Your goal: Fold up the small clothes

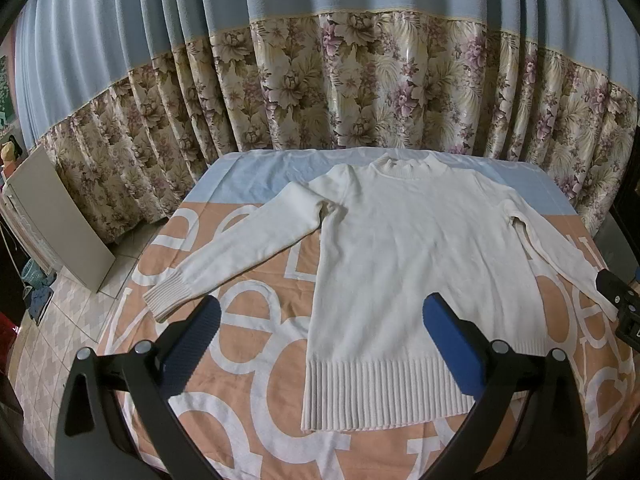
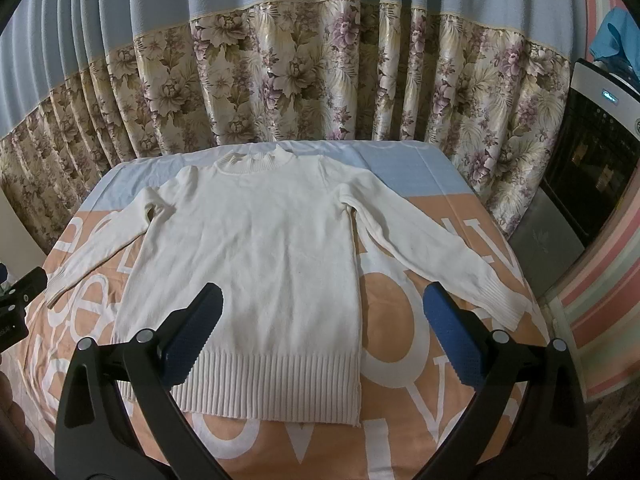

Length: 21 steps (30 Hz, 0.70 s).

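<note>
So the white sweater (image 1: 404, 272) is laid out flat, front up, with both sleeves spread, which I'd guess is the setup for folding the sleeves in first; its ribbed hem (image 1: 384, 392) sits right between and just ahead of the left gripper (image 1: 320, 320) fingers. Both the left one and the right gripper (image 2: 324, 312) are spread wide, holding nothing, hovering above the cloth. The orange bedspread (image 2: 400, 320) has big white letters, but I can only catch bits like "OV" past the right fingers.

White sweater (image 1: 404, 256) flat on an orange-and-blue lettered sheet (image 1: 256, 364), probably covering a bed.
</note>
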Available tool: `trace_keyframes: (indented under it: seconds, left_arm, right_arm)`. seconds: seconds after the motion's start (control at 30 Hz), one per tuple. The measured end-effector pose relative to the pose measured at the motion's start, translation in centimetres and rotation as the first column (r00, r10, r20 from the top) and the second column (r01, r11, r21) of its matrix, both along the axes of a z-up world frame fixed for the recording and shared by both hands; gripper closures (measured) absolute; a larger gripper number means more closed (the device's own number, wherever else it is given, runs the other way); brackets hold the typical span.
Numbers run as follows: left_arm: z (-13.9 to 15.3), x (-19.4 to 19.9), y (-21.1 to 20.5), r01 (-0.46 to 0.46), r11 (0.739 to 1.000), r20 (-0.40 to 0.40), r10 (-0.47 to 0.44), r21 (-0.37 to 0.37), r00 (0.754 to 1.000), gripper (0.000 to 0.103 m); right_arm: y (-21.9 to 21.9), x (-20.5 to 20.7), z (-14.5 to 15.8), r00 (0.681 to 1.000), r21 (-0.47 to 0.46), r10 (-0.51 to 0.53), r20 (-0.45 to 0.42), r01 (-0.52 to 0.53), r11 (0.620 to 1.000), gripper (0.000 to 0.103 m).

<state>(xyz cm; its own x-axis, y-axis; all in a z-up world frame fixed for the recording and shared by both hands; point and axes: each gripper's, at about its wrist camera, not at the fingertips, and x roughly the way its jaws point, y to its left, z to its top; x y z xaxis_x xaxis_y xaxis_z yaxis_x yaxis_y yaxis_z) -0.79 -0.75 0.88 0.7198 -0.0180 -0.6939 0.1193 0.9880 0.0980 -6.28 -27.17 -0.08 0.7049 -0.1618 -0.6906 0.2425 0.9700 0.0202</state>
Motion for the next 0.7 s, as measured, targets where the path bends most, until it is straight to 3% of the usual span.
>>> trace_keyframes:
  seconds: [0.7]
  left_arm:
    - [0.04,0.01,-0.19,-0.002,1.0,0.0,0.002,0.001,1.0,0.002]
  right_arm:
    - [0.06,0.04,0.12,1.0,0.0,-0.001,0.0,0.001,1.0,0.003]
